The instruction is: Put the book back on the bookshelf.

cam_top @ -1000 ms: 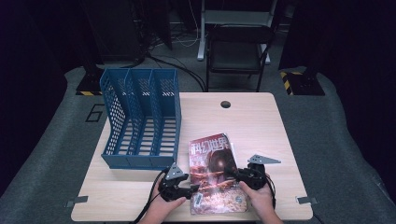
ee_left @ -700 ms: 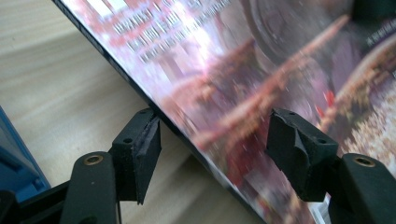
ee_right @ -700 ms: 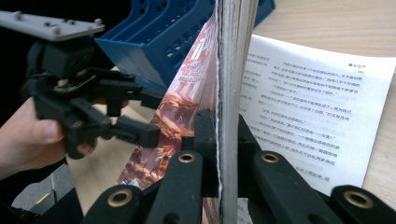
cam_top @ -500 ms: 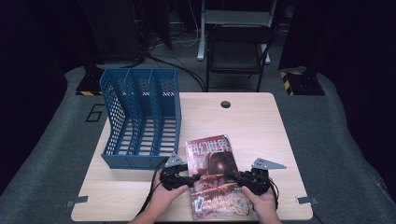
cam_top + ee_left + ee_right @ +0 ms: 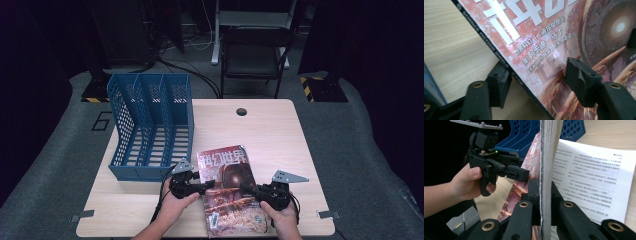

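Note:
A magazine with a red cover is near the table's front edge. My right gripper is shut on its right edge. In the right gripper view the page block stands pinched between that gripper's pads, with a printed page fanned open. My left gripper straddles the magazine's spine edge. One pad is below the cover and the other above it. The left gripper's jaws have just been closing, with a gap still showing.
A blue three-slot file rack stands at the table's left, just behind my left hand. The wooden table has a cable hole at the back. A black chair stands beyond the far edge.
My left gripper has risen a little and moved in over the magazine's left edge. The magazine has shifted slightly. The right gripper has kept its hold and place.

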A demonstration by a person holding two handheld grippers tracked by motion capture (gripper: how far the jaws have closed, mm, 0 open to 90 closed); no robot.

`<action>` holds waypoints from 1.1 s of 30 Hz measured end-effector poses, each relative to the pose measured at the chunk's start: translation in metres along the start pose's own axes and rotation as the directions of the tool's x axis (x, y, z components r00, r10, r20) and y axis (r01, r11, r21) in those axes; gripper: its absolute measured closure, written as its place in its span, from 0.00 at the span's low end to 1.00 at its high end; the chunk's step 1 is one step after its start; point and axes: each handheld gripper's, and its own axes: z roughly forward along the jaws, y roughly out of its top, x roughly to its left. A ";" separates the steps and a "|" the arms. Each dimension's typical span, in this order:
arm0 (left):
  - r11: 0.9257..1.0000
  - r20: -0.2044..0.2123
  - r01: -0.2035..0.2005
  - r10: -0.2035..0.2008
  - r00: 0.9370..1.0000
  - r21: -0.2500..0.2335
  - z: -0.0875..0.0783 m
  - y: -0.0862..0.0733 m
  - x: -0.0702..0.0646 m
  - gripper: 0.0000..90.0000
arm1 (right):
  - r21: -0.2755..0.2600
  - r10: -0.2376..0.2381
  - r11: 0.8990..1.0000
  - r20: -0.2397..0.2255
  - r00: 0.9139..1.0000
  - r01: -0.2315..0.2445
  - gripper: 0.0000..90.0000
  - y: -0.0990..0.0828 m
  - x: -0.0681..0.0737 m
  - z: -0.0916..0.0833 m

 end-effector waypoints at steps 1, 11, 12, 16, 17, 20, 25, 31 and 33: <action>1.000 -0.002 0.003 -0.003 1.000 -0.006 -0.001 0.000 0.000 0.46 | 0.004 -0.001 1.000 0.005 1.000 0.001 0.95 0.000 0.000 0.000; 0.999 0.007 -0.013 0.013 1.000 -0.038 -0.015 0.004 -0.003 0.66 | 0.018 0.000 1.000 0.029 1.000 0.000 0.95 -0.001 -0.004 0.001; 0.999 0.009 -0.012 0.013 1.000 -0.034 -0.016 0.005 -0.003 0.68 | 0.019 0.004 1.000 0.031 1.000 -0.005 0.95 -0.001 -0.004 0.001; 0.999 0.034 0.024 -0.022 0.999 -0.042 -0.021 0.008 -0.003 0.75 | 0.026 0.012 1.000 0.029 0.999 -0.013 0.95 0.000 -0.006 0.002; 0.999 0.042 0.025 -0.023 0.999 -0.041 -0.023 0.009 -0.003 0.76 | 0.027 0.014 1.000 0.030 0.999 -0.014 0.95 0.000 -0.006 0.002; 0.999 0.041 0.015 -0.013 0.999 -0.045 -0.027 0.010 -0.005 0.77 | 0.030 0.029 0.999 0.028 0.999 -0.030 0.95 0.000 -0.007 0.003; 0.998 0.030 -0.021 0.023 0.999 -0.057 -0.032 0.012 -0.007 0.78 | 0.027 0.018 0.999 0.026 0.999 -0.019 0.94 0.001 -0.007 0.005; 0.996 0.043 -0.035 0.038 0.998 -0.078 -0.041 0.018 -0.013 0.81 | 0.036 0.022 0.999 0.018 1.000 -0.023 0.93 0.003 -0.009 0.005; 0.995 0.042 -0.054 0.058 0.997 -0.084 -0.043 0.021 -0.015 0.82 | 0.038 0.035 0.999 0.011 0.999 -0.035 0.93 0.004 -0.009 0.005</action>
